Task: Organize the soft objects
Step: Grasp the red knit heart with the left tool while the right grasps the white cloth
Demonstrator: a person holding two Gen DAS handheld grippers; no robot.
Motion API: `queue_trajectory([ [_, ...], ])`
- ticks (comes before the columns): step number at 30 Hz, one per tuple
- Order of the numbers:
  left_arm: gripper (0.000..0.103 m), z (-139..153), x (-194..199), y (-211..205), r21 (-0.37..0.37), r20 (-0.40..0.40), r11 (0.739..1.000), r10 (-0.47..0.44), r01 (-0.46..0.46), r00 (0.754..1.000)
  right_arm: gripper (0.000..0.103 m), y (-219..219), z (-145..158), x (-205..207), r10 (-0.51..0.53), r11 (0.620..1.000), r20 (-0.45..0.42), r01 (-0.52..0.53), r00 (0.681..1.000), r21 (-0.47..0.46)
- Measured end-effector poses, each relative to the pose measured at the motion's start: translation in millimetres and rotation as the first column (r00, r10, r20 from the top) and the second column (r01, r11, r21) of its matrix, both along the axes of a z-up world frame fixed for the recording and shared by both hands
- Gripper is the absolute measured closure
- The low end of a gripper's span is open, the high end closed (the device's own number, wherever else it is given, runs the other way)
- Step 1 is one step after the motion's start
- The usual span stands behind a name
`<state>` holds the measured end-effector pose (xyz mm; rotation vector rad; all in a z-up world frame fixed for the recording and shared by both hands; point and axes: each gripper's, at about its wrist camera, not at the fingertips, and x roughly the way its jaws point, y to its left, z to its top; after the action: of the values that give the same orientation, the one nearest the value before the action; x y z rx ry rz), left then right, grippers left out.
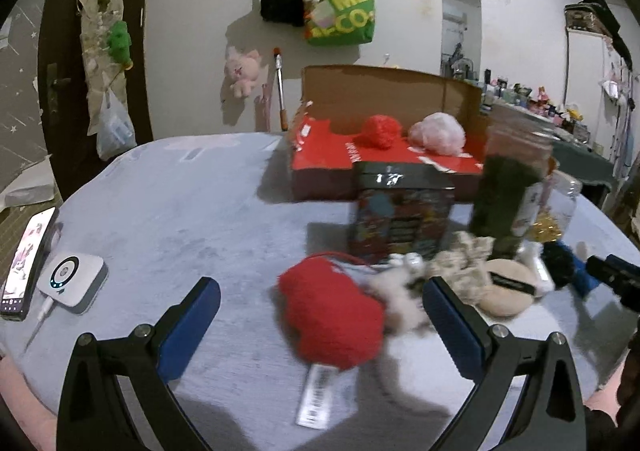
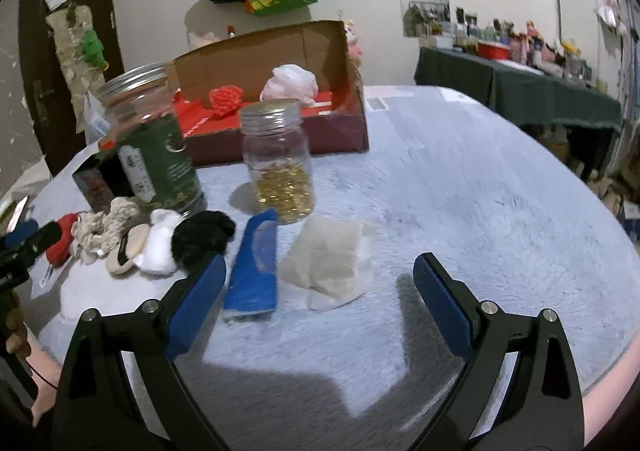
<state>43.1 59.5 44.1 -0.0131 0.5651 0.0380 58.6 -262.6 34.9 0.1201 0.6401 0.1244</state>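
The left gripper (image 1: 321, 317) stood wide, nothing between its blue pads, and a red yarn ball (image 1: 334, 317) lay on the grey table cover (image 1: 180, 211) between the fingers, closer to the right one. A white barcode label (image 1: 316, 397) trailed from the ball toward the camera. Just beyond the right finger lay a blurred white plush (image 1: 400, 291), a knotted cream rope (image 1: 464, 263) and a beige puff (image 1: 506, 289) with a black band. Farther ahead, a printed tin (image 1: 400, 217) stood before an open cardboard box (image 1: 384, 139), which held a second red ball (image 1: 382, 131) and a pink bundle (image 1: 438, 133).

The right gripper (image 2: 316, 289) was likewise spread wide and empty. Ahead between its fingers lay a pale folded cloth (image 2: 330, 265) and, just beside the left finger, a blue sponge (image 2: 254, 267). A black fluffy piece (image 2: 202, 237) sat at that finger's tip, touching a white fluffy piece (image 2: 160, 247). Beyond stood a small jar (image 2: 278, 159) of golden beads and a taller green-labelled jar (image 2: 156, 143).
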Motion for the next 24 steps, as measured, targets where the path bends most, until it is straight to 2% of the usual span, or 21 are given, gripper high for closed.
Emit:
queue_trajectory([
  [2,0.002,-0.7,2.8,4.4,-0.012,-0.012,1.000,0.002,-0.002,1.000,0.007,-5.9,-0.2,2.8,0.000,1.000,-0.009,0.001,1.000,0.025],
  [7,0.020,-7.5,11.1,10.5,-0.038,-0.060,0.999,-0.010,0.007,0.998,0.009,-20.4,-1.6,9.5,-0.009,0.996,-0.028,0.011,1.000,0.089],
  [10,0.039,-13.5,15.5,11.1,-0.086,-0.100,0.995,-0.065,0.056,0.993,0.023,-24.2,-2.7,12.2,-0.007,0.995,-0.037,0.011,0.999,0.098],
  [11,0.052,-15.3,16.7,10.9,-0.103,-0.114,0.992,-0.083,0.071,0.990,0.032,-24.1,-3.3,13.1,-0.004,0.996,-0.040,0.007,0.999,0.090],
  [12,0.053,-16.0,16.2,10.0,-0.107,-0.119,0.992,-0.085,0.072,0.989,0.042,-24.1,-3.4,14.0,0.002,0.996,-0.044,0.002,0.999,0.088],
  [13,0.053,-15.0,15.2,8.9,-0.103,-0.112,0.992,-0.082,0.070,0.990,0.047,-23.6,-3.0,14.5,0.012,0.996,-0.044,-0.008,0.999,0.090],
  [15,0.054,-11.0,13.0,7.1,-0.099,-0.097,0.992,-0.086,0.076,0.992,0.073,-20.6,-3.4,15.4,0.055,0.994,-0.055,-0.050,0.997,0.097],
  [16,0.055,-8.3,11.3,6.3,-0.097,-0.088,0.992,-0.085,0.077,0.992,0.074,-18.7,-3.1,15.4,0.061,0.994,-0.055,-0.056,0.997,0.091],
  [18,0.055,1.6,4.9,4.1,-0.091,-0.052,0.992,-0.090,0.085,0.995,0.089,-18.5,-0.2,12.9,0.069,0.994,-0.035,-0.066,0.997,0.092],
  [24,0.055,31.3,-9.5,-8.7,-0.086,0.037,0.985,-0.145,0.148,0.989,0.091,-16.8,21.6,1.0,0.089,0.990,0.055,-0.094,0.995,0.102],
])
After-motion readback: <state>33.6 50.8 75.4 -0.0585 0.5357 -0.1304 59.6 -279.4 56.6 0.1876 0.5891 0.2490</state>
